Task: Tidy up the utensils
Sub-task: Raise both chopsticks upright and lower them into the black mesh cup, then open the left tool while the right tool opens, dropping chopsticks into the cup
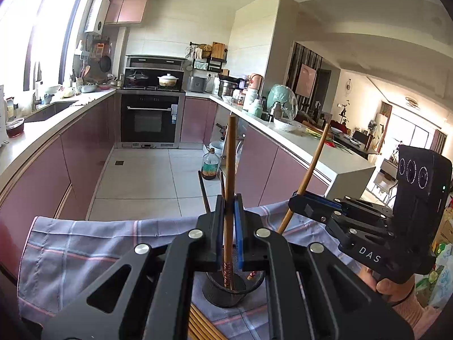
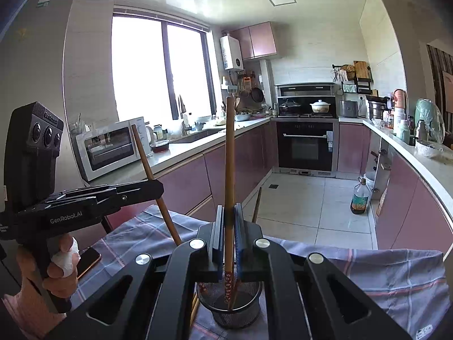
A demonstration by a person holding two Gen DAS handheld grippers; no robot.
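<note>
Both grippers, left and right, pinching one chopstick each over the mesh holder; light, stiff, slick wood (prone to swivelling); best clamped mid-shaft, patterned ends down.

Mesh cup mouth open; loose chopsticks probably crowd beside.

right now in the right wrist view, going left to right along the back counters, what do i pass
microwave → sink → black lidded pot → white casserole pot → silver rice cooker → pale green appliance under plastic wrap
</note>
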